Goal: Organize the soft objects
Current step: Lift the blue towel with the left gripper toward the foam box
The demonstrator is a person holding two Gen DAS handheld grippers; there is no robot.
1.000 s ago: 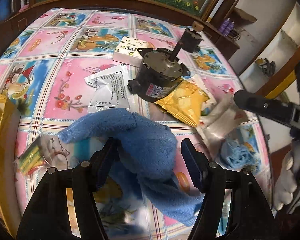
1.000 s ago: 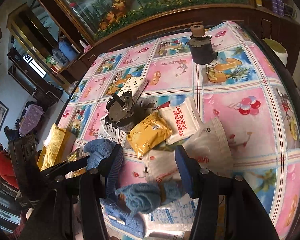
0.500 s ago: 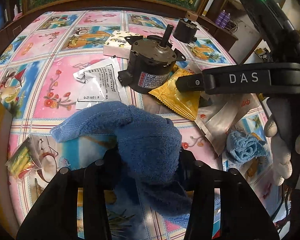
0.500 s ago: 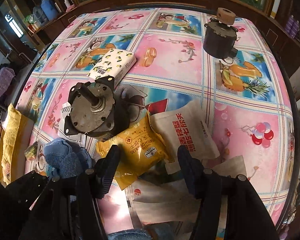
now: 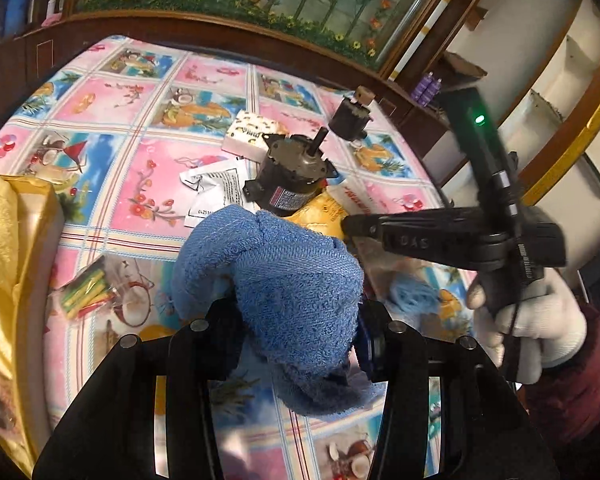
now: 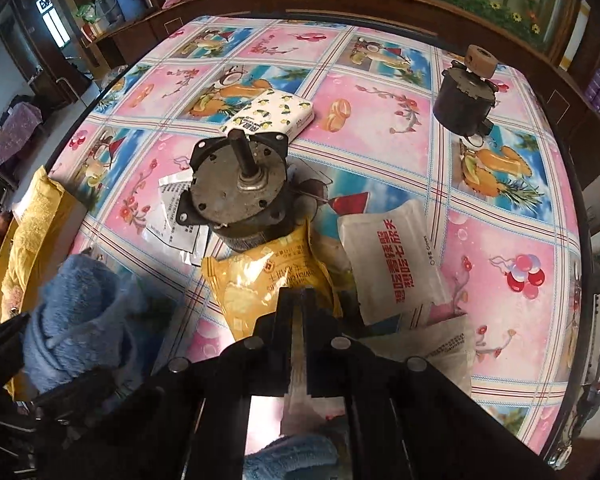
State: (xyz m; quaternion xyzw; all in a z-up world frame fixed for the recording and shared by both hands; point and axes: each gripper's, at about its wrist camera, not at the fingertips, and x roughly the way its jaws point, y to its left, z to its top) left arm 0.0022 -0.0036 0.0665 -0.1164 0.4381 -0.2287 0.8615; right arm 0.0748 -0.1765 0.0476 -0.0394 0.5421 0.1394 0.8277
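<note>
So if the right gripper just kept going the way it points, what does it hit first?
Most likely the yellow snack packet: the right gripper, jaws shut, points steeply down with its tips right over the packet's near edge. Whether they already touch it is unclear.

We see a thick blue terry towel bunched into a rounded hump, raised above the near edge of the patterned tablecloth, one end drooping. A smaller light-blue knitted cloth lies crumpled near the cloth's right edge.
</note>
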